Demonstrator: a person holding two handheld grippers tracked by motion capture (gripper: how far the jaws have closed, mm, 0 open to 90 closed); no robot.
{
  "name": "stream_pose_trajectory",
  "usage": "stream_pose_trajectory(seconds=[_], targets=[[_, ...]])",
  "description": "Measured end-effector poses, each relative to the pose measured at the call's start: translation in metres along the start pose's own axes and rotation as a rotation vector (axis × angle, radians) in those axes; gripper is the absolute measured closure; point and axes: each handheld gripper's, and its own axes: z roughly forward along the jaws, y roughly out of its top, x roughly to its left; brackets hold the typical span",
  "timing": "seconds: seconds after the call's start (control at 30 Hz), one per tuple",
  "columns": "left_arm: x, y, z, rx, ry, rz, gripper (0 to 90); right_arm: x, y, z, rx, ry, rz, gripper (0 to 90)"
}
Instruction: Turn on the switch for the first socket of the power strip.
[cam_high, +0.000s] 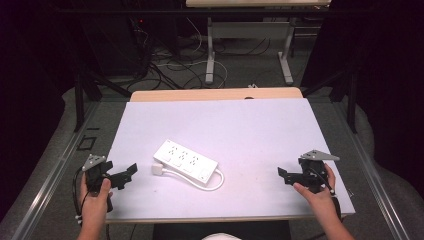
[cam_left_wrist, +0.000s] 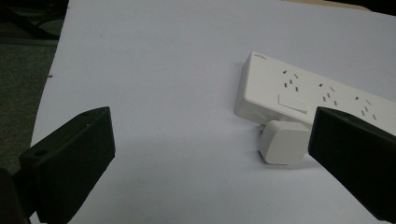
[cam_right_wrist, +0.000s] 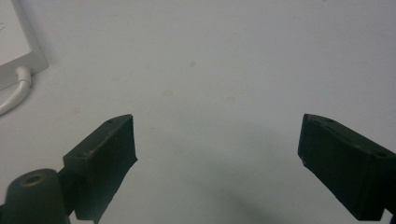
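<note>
A white power strip (cam_high: 185, 160) lies in the middle of the white table (cam_high: 250, 125), its plug (cam_high: 158, 169) beside it. The left gripper (cam_high: 131, 173) and right gripper (cam_high: 283, 174) are both spread wide, holding nothing.

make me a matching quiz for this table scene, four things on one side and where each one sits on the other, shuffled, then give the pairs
Things:
1. power strip
2. plug
3. left tongs
4. right tongs

Places:
A. near the table's right edge, open, holding nothing
B. middle of the white table top, lying at an angle
C. near the table's left edge, open, pointing toward the plug
D. on the table beside the strip's left end, at the end of the white cord

Pairs: 1-B, 2-D, 3-C, 4-A
</note>
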Motion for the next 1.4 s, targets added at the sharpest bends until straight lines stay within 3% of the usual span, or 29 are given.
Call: stream_pose_trajectory(seconds=[0.33,1.2,1.4], targets=[[0.006,-0.008,0.006,0.036,0.013,0.011,0.9,-0.002,-0.001,0.001,0.011,-0.002,0.007,10.8],[0.02,-0.017,0.015,0.049,0.027,-0.052,1.8,-0.008,-0.004,0.004,0.02,-0.007,0.027,10.8],[0.021,-0.017,0.016,0.061,0.026,-0.05,1.9,-0.009,-0.004,0.005,0.023,-0.002,0.026,10.9]])
